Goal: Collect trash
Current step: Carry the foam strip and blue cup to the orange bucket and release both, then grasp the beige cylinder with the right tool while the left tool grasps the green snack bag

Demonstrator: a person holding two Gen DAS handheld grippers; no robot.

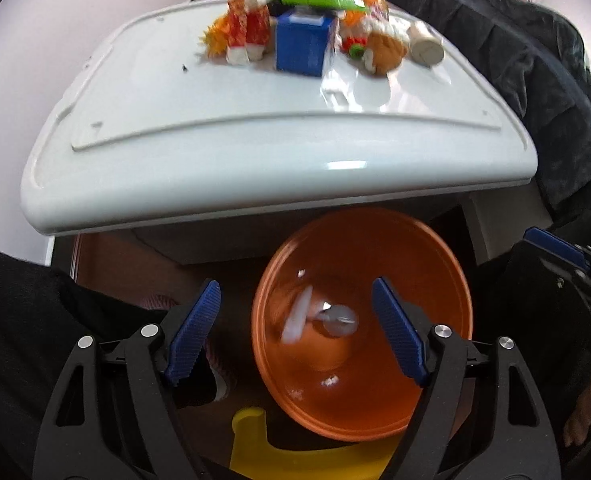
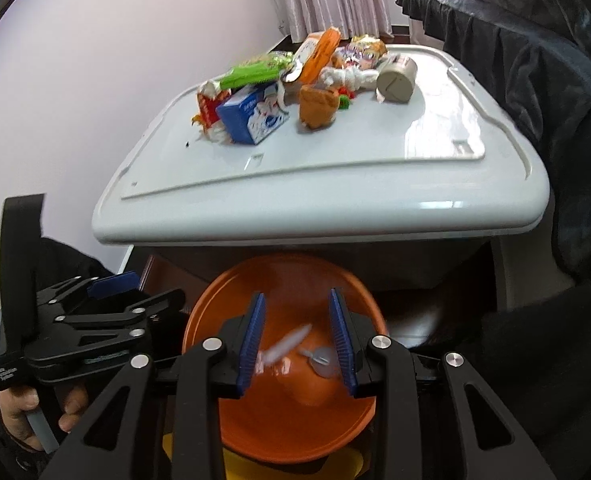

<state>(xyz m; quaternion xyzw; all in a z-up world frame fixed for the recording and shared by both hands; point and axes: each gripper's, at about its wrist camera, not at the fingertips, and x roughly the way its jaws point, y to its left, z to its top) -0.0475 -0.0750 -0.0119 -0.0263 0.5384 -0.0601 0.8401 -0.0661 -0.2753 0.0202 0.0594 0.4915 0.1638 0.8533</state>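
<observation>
Left claw (image 1: 295, 334) spread wide, right claw (image 2: 297, 346) part-spread, both empty above orange bin (image 1: 447, 280). Wrappers, blue carton (image 1: 301, 46) heaped on bench (image 1: 255, 140): likely light, crushable; pinch edges.

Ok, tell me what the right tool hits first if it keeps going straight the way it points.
Likely the orange bin. The right tool points down into its mouth, open with nothing gripped. Blurred white scraps show between the fingers, probably falling inside; depth is unclear, so they might be met first.

Even daylight, bright. Glare streaks on glossy white counter (image 1: 255, 140). Motion blur inside orange bin (image 1: 435, 264). Fisheye bowing, dark corners.
</observation>
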